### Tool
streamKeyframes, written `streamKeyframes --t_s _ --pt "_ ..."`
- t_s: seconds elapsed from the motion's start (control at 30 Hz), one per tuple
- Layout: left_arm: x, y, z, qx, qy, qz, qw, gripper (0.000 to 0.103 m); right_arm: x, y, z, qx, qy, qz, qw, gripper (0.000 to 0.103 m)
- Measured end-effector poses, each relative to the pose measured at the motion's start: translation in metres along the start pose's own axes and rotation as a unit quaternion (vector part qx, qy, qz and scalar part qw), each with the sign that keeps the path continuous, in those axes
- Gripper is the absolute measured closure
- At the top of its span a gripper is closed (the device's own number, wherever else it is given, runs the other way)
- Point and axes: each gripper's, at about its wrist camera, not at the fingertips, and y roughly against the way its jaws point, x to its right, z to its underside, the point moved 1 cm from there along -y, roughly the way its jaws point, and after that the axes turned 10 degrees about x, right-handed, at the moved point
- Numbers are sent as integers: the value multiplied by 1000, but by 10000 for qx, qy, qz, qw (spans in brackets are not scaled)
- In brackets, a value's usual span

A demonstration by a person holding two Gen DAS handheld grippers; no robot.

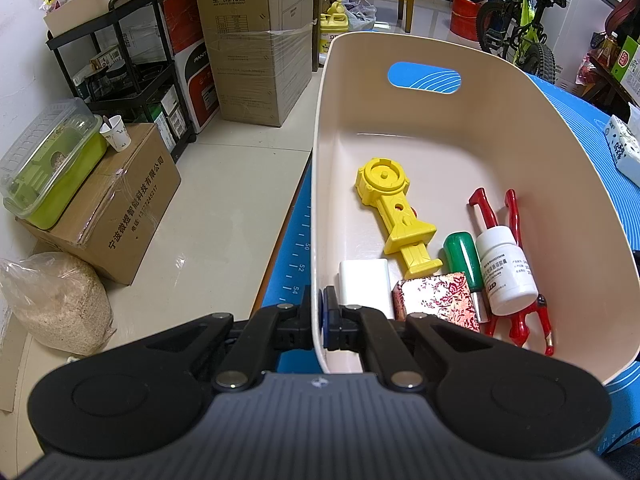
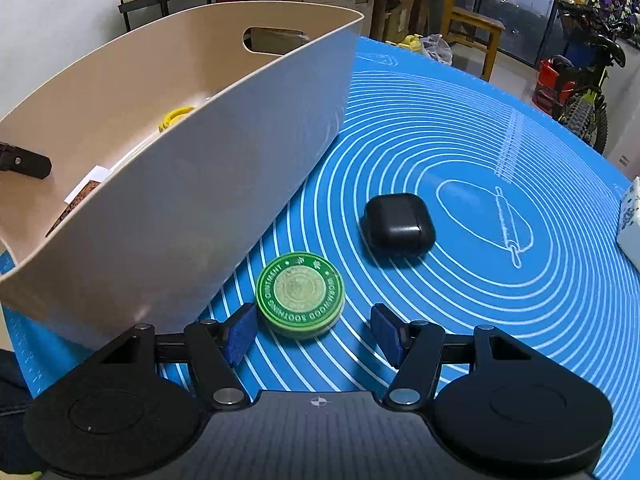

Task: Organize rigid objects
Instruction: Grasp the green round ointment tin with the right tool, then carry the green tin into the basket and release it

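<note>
While left gripper (image 1: 321,316) pinches bin (image 1: 520,128)

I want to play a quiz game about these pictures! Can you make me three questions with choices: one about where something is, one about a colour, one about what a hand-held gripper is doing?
1. Where is the yellow toy?
A. inside the beige bin
B. on the blue mat
C. on the floor

2. What colour is the round tin in front of the right hand-held gripper?
A. red
B. green
C. white

3. What is the left hand-held gripper doing?
A. hanging open in the air
B. holding the white bottle
C. clamped on the bin's wall

Answers: 1 A, it lies on the bin's floor. 2 B, its lid and side are green. 3 C, its two pads pinch the bin's wall, one on each side.
</note>
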Motion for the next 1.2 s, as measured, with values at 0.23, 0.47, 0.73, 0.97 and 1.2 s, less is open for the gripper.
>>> streamKeyframes --t_s 0.23,0.47,0.73,0.97,1.2 --pt "1 0 1 1 4 12 10000 98 5 -3 2 194 -40 -24 9998 34" --pt "1 0 1 1 4 10 10000 98 0 0 4 328 101 -184 9992 49" --pt "1 0 1 -1 7 9 10000 98 15 22 2 723 -358 251 9964 49" --pt "1 0 1 1 3 9 10000 98 14 64 -31 1476 -491 616 9859 49" --pt "1 0 1 1 3 9 10000 98 -15 82 -78 1963 -296 442 9791 49"
